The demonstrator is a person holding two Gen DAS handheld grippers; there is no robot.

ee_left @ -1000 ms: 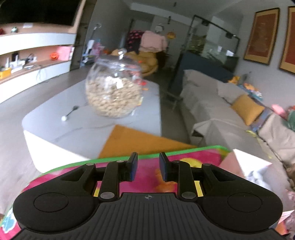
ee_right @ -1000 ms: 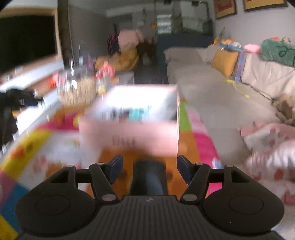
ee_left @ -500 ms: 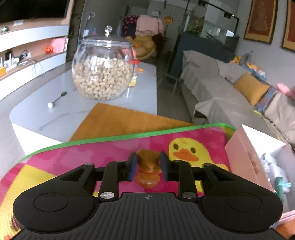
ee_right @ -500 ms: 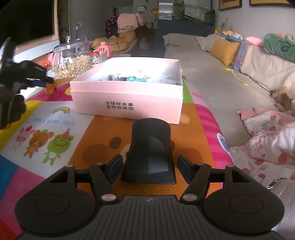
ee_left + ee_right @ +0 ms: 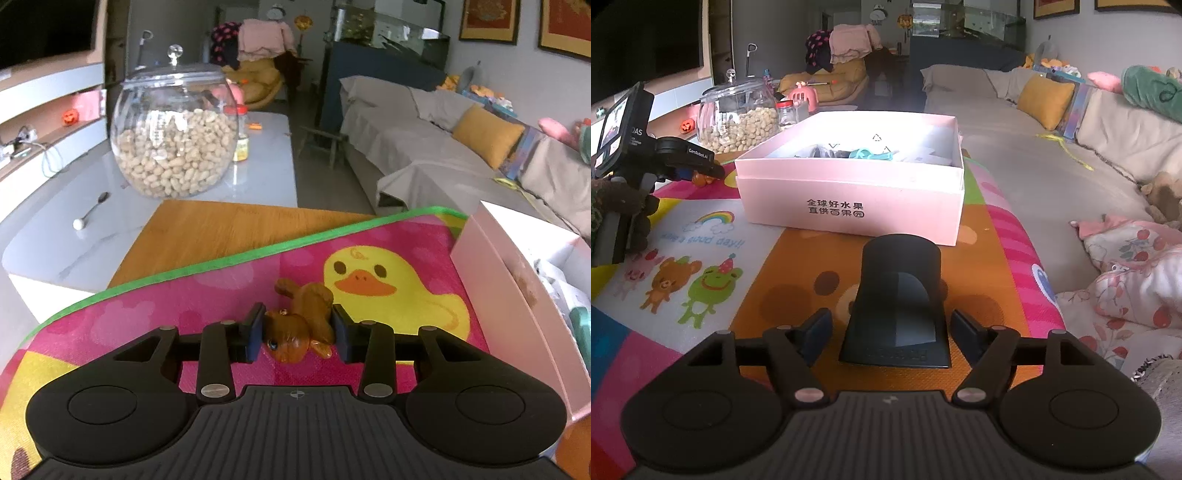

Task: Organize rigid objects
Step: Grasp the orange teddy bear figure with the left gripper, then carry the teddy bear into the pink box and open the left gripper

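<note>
In the left wrist view, the left gripper [image 5: 297, 334] pointed down at the play mat [image 5: 155, 317], its jaws opening with a small brown toy dog [image 5: 301, 325] between them. The dog lay on the mat beside the printed duck, close to both pads; whether they pressed it could not be told. In the right wrist view, the right gripper [image 5: 891, 338] was also opening, with a black stand [image 5: 899, 299] between its parted jaws, untouched. The pink box [image 5: 857, 201] stood just beyond the stand.
</note>
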